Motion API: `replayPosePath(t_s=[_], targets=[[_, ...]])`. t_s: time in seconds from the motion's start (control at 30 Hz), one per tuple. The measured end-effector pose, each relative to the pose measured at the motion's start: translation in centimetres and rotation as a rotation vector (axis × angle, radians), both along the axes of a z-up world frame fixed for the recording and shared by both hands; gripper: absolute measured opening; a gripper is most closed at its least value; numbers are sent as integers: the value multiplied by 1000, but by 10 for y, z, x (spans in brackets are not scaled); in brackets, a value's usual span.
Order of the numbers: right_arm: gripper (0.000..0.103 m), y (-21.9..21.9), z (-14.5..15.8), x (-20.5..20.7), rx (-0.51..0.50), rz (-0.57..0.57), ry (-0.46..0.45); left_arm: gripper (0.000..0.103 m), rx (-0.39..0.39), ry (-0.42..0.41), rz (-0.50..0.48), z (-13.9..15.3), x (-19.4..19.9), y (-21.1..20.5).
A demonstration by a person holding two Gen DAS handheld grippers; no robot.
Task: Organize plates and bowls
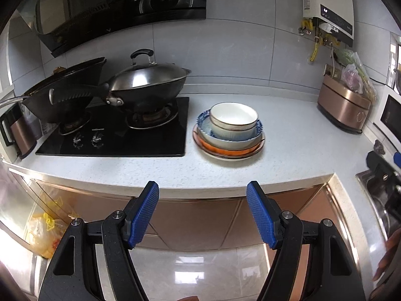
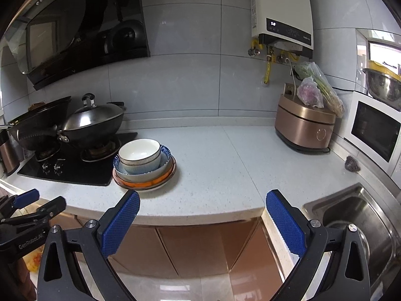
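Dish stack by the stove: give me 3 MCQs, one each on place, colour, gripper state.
1. Where does the dish stack stand?
A. in the sink
B. on the counter beside the stove
C. on the rice cooker

2. What colour is the inside of the top bowl?
A. white
B. black
C. green

3. How does the left gripper stand?
A. shut on a bowl
B. shut on a plate
C. open, holding nothing

Key: 1 B, the stack sits on the white counter right next to the black stove. 2 A, the bowl's interior shows plain white. 3 C, its blue pads are wide apart with only cabinet and floor between them.
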State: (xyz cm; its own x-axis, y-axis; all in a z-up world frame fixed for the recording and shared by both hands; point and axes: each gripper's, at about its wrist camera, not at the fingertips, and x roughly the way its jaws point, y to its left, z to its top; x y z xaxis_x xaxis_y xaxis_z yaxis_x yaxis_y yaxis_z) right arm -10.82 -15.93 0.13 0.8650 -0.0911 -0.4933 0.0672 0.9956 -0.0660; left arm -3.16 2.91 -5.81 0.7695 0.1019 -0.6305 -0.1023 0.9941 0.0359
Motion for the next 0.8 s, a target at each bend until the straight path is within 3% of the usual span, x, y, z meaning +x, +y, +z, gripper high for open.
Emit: replayPosePath(t_s=[0.4,0.8], targets=[[103,21,21,-13,-45,12,-42,67,33,-35,31,25,-15,20],[103,14,16,-22,-34,8,-18,67,18,-24,48,20,-24,27]])
